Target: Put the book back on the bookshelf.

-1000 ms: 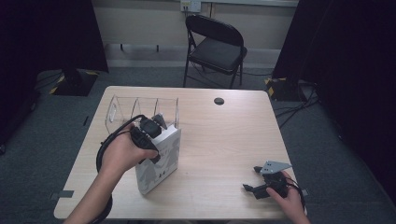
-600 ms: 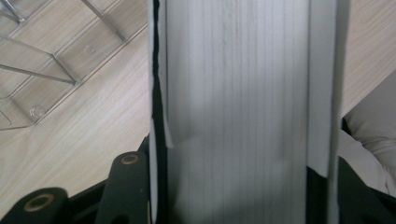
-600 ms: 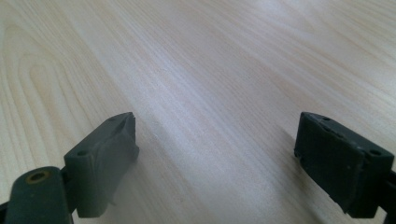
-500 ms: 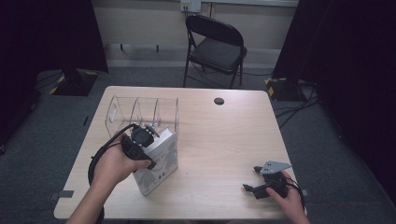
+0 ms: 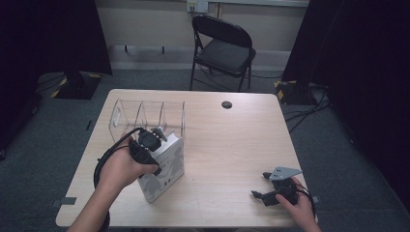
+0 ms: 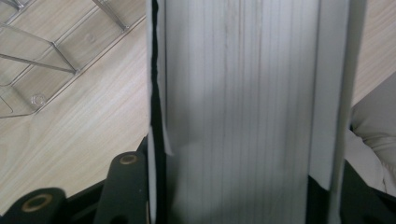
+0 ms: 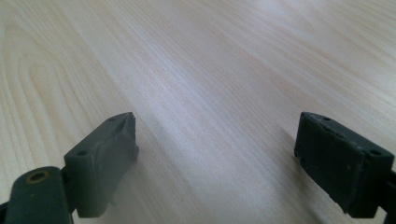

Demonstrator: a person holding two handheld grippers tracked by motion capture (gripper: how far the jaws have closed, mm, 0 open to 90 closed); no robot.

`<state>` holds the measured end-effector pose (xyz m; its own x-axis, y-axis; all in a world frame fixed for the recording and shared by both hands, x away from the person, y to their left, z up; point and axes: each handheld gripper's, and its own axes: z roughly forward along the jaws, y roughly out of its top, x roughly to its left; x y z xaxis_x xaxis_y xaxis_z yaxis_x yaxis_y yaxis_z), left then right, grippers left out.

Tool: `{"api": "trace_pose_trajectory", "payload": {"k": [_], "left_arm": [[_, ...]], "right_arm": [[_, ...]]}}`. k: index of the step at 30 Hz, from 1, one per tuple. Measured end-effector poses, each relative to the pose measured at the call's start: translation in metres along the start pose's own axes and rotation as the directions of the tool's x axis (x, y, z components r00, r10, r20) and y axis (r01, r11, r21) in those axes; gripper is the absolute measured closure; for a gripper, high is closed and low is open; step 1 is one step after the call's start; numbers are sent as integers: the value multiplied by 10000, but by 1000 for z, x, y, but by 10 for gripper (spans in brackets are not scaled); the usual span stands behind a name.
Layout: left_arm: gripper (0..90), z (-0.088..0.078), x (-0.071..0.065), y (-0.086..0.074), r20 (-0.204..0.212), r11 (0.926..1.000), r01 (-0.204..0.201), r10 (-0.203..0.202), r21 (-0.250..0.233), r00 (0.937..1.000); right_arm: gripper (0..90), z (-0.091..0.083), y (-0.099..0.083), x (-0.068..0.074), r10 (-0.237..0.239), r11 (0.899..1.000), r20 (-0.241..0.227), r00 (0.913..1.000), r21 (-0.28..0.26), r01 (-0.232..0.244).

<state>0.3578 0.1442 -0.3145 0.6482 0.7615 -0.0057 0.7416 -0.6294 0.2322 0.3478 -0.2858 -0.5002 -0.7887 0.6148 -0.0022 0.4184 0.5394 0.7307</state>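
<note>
A thick white book point(image 5: 167, 166) stands on edge on the wooden table point(image 5: 232, 145), left of the middle. My left gripper point(image 5: 153, 140) comes down on its top and is shut on it. In the left gripper view the pale page edges of the book point(image 6: 243, 93) run up between the white covers, with a black jaw pressed against each cover. Just beyond the book stands a clear plastic rack point(image 5: 147, 116) with upright dividers. My right gripper point(image 5: 261, 185) rests near the table's front right corner, jaws wide open over bare wood point(image 7: 229, 158), nothing between them.
A small black round disc point(image 5: 226, 104) lies near the table's far edge. A black folding chair point(image 5: 225, 48) stands behind the table. Cables lie on the grey carpet at both sides. The clear rack point(image 6: 42, 60) sits close to the book's left in the left gripper view.
The left hand and forearm have shifted slightly to the left while the grip on the book holds. The right gripper has not moved.
</note>
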Motion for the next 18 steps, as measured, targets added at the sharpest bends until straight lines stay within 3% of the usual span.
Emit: {"api": "trace_pose_trajectory", "payload": {"k": [2, 9, 18], "left_arm": [[527, 1, -2, 1, -10, 9995, 310, -310, -26, 9995], [536, -4, -6, 5, 36, 9974, 695, -696, 194, 9976], [537, -21, -3, 9, 240, 9960, 891, -891, 22, 9957]], "right_arm": [[121, 0, 0, 0, 1, 10000, -1, 10000, 2, -1], [122, 0, 0, 0, 2, 10000, -3, 10000, 2, -2], [122, 0, 0, 0, 4, 10000, -1, 10000, 4, -4]]}}
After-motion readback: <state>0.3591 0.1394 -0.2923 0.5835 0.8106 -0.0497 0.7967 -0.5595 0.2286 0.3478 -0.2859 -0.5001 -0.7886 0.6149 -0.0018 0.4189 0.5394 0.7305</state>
